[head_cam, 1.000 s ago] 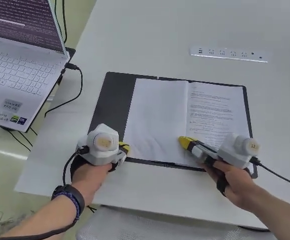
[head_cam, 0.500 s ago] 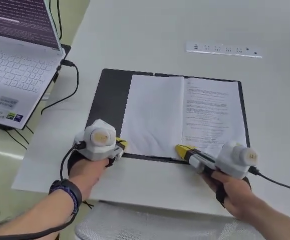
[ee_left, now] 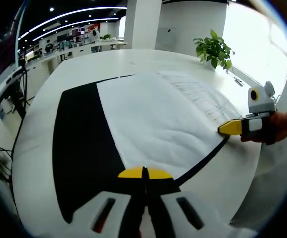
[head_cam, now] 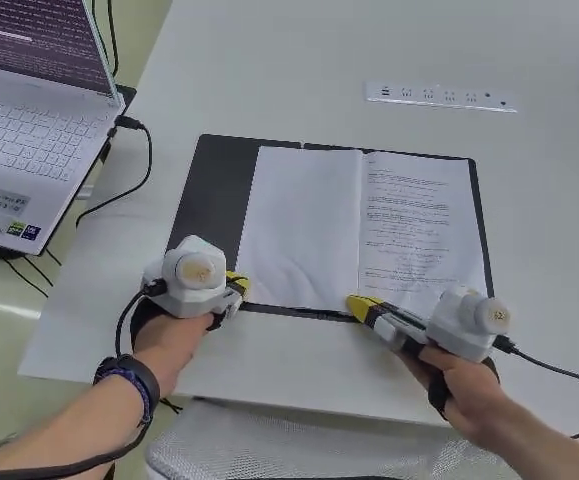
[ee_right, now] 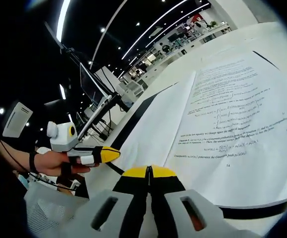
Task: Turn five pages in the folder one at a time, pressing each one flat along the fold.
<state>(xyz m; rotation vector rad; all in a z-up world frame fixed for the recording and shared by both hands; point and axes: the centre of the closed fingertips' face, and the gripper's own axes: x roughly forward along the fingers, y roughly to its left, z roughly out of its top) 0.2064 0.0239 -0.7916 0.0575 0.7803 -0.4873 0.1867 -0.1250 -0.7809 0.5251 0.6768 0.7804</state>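
Observation:
The black folder [head_cam: 214,190] lies open on the white table, with a blank page [head_cam: 299,225] on the left and a printed page [head_cam: 419,220] on the right. My left gripper [head_cam: 237,288] is shut, its yellow tips at the folder's near edge by the blank page's corner. In the left gripper view my left gripper [ee_left: 144,173] hovers over the black cover [ee_left: 79,139]. My right gripper [head_cam: 354,303] is shut too, resting at the bottom of the fold. In the right gripper view my right gripper [ee_right: 149,172] points along the printed page [ee_right: 232,114].
An open white laptop [head_cam: 29,120] sits at the far left with a black cable [head_cam: 119,190] running toward the folder. A white power strip [head_cam: 439,97] lies beyond the folder. The table's near edge [head_cam: 299,395] is just behind both hands.
My right gripper has slid down the fold toward the folder's near edge. The left gripper stays at the near left edge. The head camera has shifted slightly.

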